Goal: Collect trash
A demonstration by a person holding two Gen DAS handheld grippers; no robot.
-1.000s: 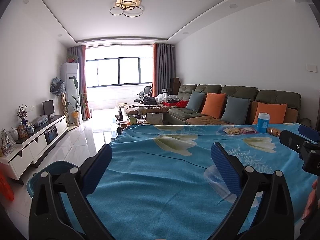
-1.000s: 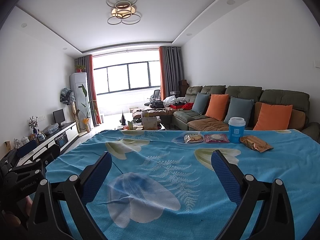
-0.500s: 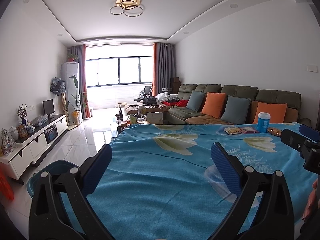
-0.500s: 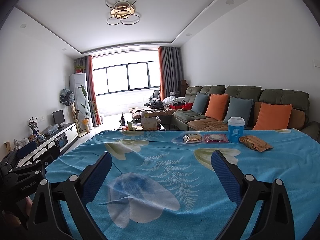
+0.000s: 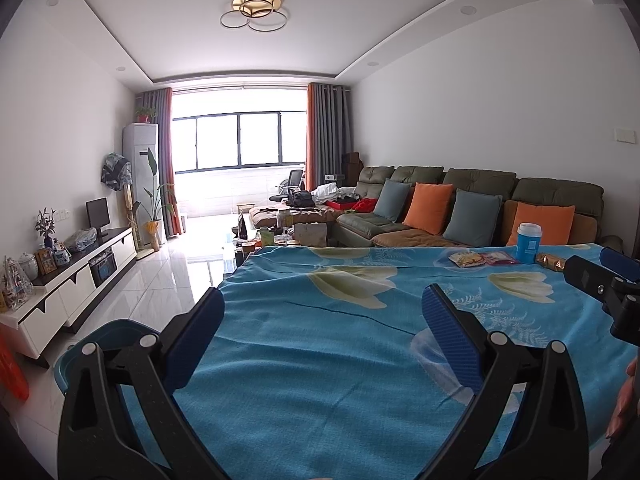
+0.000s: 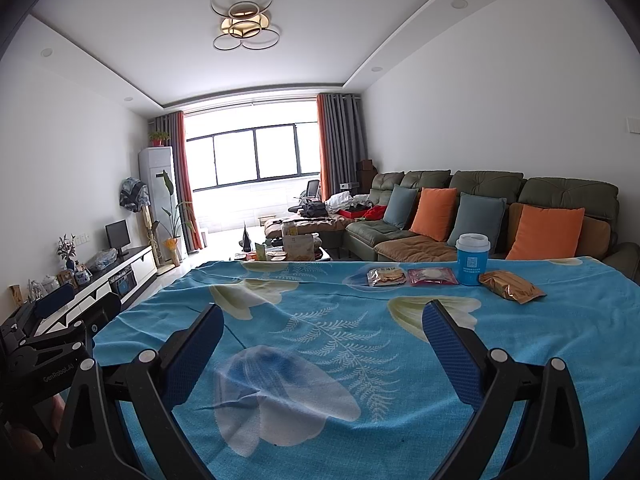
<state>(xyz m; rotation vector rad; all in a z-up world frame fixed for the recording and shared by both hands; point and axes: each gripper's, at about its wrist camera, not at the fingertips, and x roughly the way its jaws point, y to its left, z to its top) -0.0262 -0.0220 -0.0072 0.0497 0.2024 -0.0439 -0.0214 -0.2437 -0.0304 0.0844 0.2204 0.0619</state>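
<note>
Trash lies at the far side of the table with the blue flowered cloth [image 6: 320, 320]: a blue paper cup with a white lid [image 6: 472, 259], a gold-brown snack packet [image 6: 510, 287], a pink wrapper [image 6: 432, 276] and a clear snack wrapper [image 6: 386, 277]. The left wrist view shows the cup [image 5: 528, 243] and wrappers [image 5: 480, 258] at far right. My right gripper [image 6: 323, 326] is open and empty over the near table, well short of the trash. My left gripper [image 5: 323, 312] is open and empty over the table's left part.
A blue bin [image 5: 100, 340] stands on the floor by the table's left edge. A sofa with orange and grey cushions [image 6: 480, 220] runs behind the table. A low TV cabinet [image 5: 72, 276] lines the left wall. White tiled floor [image 5: 168, 276] lies between.
The right gripper has drifted slightly, the trash sitting a little lower in its view. The left gripper holds nearly still.
</note>
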